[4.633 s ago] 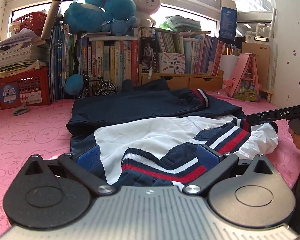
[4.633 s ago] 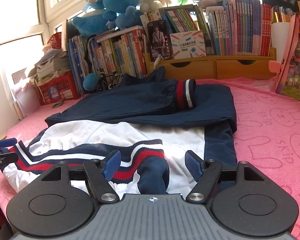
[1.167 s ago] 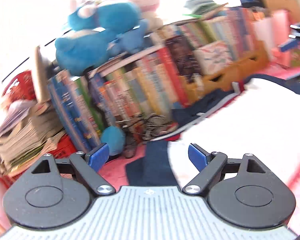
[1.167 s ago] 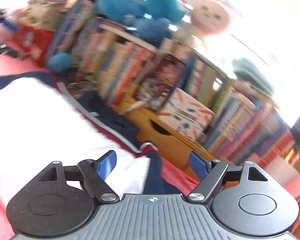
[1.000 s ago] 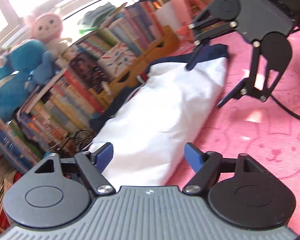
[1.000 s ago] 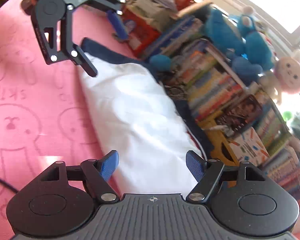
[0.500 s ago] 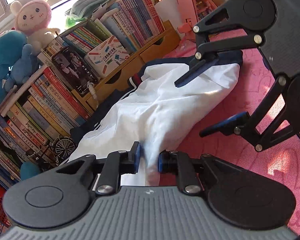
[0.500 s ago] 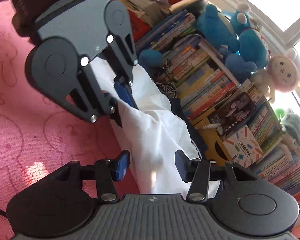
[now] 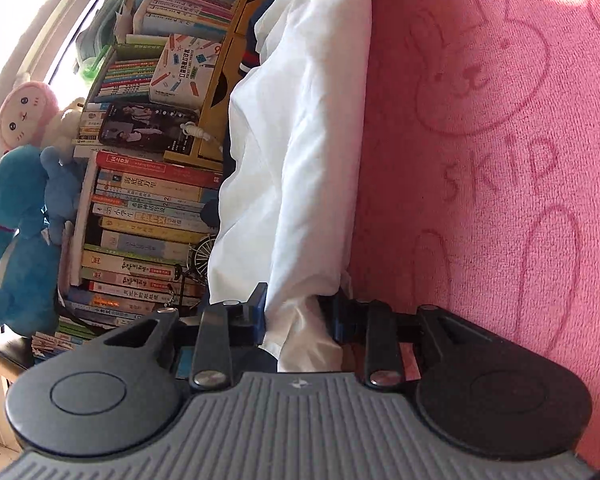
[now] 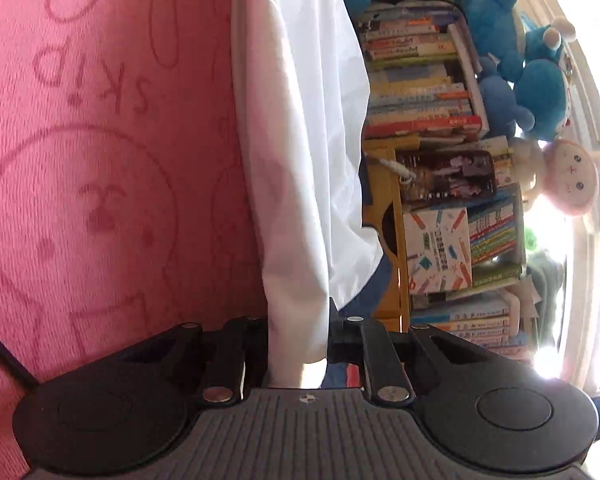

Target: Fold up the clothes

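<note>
The white and navy jacket [image 9: 296, 152] hangs as a folded white panel between both grippers, lifted off the pink cloth. My left gripper [image 9: 298, 316] is shut on one end of its white edge, blue pads pressing the fabric from both sides. In the right wrist view the same jacket [image 10: 300, 140] runs away from my right gripper [image 10: 298, 338], which is shut on the other end. Both cameras are rolled about a quarter turn. Navy trim with red and white stripes peeks from behind the white panel. Neither view shows the other gripper.
The pink rabbit-print cloth [image 9: 500, 160] covers the surface under the jacket. A bookshelf [image 9: 148, 208] packed with books, a wooden drawer unit [image 10: 388, 240], blue plush toys [image 9: 16, 240] and a pink plush rabbit [image 10: 572, 176] line the window side.
Both grippers went from open to shut on the jacket's white edge and rolled sideways. The jacket is now stretched between them, and the opposite gripper has dropped out of each view.
</note>
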Demonstrator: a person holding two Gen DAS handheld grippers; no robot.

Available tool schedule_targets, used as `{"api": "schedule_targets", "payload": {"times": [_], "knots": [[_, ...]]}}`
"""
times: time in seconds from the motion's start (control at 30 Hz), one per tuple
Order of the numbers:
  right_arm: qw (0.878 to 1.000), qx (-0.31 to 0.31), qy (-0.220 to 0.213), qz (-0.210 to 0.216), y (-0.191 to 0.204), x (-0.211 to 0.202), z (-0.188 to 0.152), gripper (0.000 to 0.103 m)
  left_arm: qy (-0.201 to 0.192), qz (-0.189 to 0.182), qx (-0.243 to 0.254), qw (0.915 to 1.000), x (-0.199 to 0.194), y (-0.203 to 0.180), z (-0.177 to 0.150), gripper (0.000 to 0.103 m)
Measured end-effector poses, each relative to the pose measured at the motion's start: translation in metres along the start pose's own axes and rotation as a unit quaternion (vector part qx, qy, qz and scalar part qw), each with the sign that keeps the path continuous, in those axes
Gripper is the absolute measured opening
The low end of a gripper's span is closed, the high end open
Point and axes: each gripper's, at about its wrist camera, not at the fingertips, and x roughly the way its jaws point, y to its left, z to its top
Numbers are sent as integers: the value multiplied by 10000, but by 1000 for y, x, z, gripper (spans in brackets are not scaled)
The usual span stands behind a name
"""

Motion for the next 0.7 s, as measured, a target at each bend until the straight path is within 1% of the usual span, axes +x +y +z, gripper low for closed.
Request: {"api": "schedule_targets", "payload": {"times": [0.03,0.1,0.17,0.23,0.27,0.3,0.33,0.4,0.47,0.53,0.6,0.7], "knots": [[9999,120,93,23,-1,2,-5,14,8,44,129,9999,0,-2,1,28],[9996,210,171,21,0,5,-5,13,25,256,655,9975,2,-9,-2,28],[9997,177,183,-32,2,5,-1,13,70,573,1225,9908,5,-19,-12,26],[9997,22,138,-209,4,4,-1,9,164,875,1717,9811,7,-28,-26,22],[9995,31,103,-307,2,0,-1,8,187,984,1911,9764,5,-31,-33,18],[9992,40,68,-405,-1,-3,0,7,214,1050,1928,9754,0,-30,-37,15],[9987,49,33,-502,-3,-7,0,7,247,1066,1742,9786,-7,-24,-38,12],[9980,138,-39,-619,-12,-24,-1,7,279,1157,1309,9842,-28,-8,-36,10],[9972,263,-112,-696,-24,-45,-3,7,267,1223,914,9879,-55,3,-34,7],[9961,388,-185,-773,-35,-66,-6,7,241,1233,554,9905,-84,10,-32,7],[9952,507,-222,-811,-42,-86,-9,7,231,1101,276,9933,-111,6,-31,7],[9963,643,-5,-567,-22,-103,-21,7,405,758,29,9963,-132,-14,-34,7]]}}
